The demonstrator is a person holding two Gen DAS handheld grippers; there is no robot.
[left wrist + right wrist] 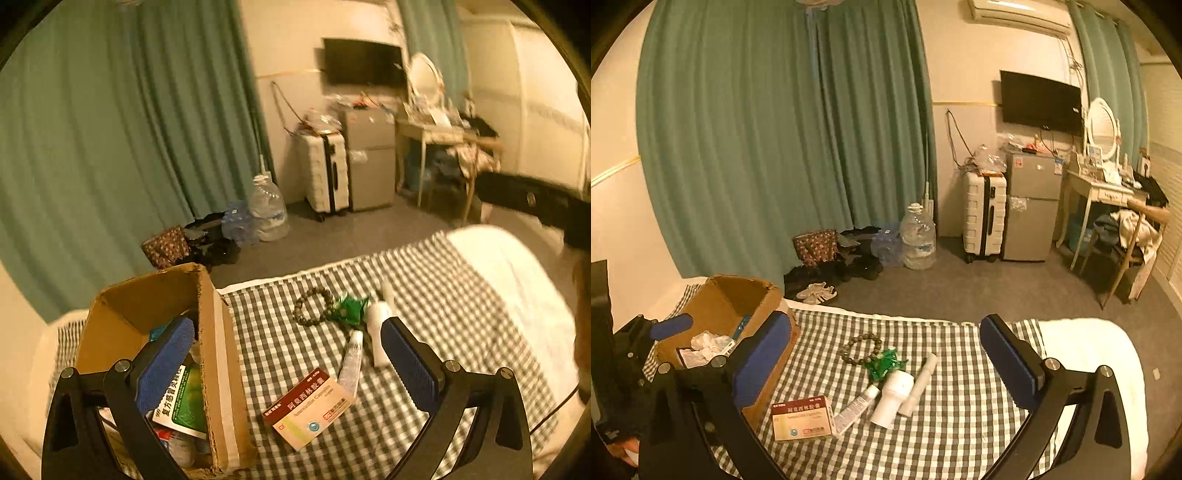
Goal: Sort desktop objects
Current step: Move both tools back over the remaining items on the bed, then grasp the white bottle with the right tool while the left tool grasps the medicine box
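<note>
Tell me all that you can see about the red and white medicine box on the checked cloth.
The medicine box is a flat cardboard carton, closed, with a red band carrying white Chinese characters, a pale face below and a small round blue logo. It lies flat on the green-checked cloth, beside the open cardboard box. A white tube lies at its right end, touching or nearly so. No gripper touches it.

Plenty of bare checked cloth (960,424) was free around 3 o'clock of the clutter. The cardboard box (738,306) walled off 9 o'clock, with the medicine carton (803,419) just beside it.
</note>
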